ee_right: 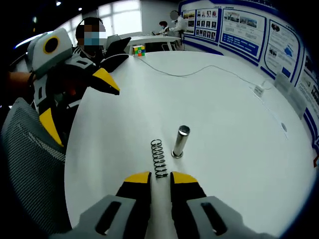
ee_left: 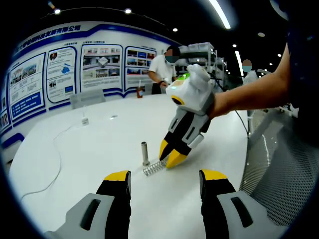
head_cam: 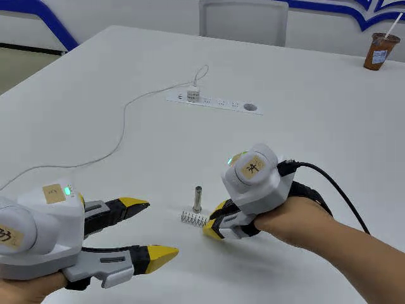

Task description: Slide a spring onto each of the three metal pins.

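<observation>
Well ahead of my right tongs [head_cam: 212, 223], across the white table [head_cam: 304, 126], lies a power strip [head_cam: 218, 102] with a white plug [head_cam: 193, 95] in it. Its cable [head_cam: 123, 123] loops back toward me and leaves the picture beyond my left tongs [head_cam: 162, 229]. Far off to the right of my right tongs stands a brown cup [head_cam: 381, 52] with a straw [head_cam: 393, 24]. A grey chair [head_cam: 243, 21] sits at the table's far side. In the right gripper view a mesh chair [ee_right: 27, 162] stands behind my left tongs, and a coloured cube [ee_right: 138, 50] sits far beyond them. Ahead of my left tongs, posters [ee_left: 102, 62] line the wall [ee_left: 50, 37], with people [ee_left: 160, 69] standing near it.
</observation>
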The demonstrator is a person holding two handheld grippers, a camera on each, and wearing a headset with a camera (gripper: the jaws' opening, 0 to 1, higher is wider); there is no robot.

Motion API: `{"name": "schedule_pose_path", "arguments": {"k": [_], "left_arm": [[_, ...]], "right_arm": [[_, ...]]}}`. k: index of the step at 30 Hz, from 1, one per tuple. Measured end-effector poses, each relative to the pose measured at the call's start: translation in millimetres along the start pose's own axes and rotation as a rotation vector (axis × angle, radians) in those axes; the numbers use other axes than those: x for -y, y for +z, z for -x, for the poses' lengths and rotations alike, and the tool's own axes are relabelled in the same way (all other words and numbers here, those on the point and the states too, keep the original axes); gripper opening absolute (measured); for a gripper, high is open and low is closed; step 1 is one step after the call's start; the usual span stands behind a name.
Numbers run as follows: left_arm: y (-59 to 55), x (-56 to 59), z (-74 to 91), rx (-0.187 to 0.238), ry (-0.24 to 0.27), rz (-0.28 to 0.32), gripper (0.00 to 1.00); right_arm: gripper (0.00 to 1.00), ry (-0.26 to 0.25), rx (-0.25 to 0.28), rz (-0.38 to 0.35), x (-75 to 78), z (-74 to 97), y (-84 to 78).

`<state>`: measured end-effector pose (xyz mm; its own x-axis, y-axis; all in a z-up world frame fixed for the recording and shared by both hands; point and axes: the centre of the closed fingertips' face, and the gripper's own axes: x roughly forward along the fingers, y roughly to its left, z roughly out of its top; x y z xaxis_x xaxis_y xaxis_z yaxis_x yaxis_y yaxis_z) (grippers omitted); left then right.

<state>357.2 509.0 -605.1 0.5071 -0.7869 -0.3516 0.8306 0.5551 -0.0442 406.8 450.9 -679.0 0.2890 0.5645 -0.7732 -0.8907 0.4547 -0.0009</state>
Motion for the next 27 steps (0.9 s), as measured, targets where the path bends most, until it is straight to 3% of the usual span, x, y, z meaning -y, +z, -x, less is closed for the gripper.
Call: {"name": "schedule_pose_path", "arguments": {"k": [17,27], "left_arm": [[-0.9,-1.1,3.0,-0.003,0.008,0.003,0.57],[-1.2,0.7,0.7,-0.001,0.004,0.002,0.57]], "right_arm": [[0.12,0.006,-0.008,0.013,-0.2,-4.1,-1.9],[0.12,-0.002,-0.002,0.031,-3.1,5.9,2.5]]}}
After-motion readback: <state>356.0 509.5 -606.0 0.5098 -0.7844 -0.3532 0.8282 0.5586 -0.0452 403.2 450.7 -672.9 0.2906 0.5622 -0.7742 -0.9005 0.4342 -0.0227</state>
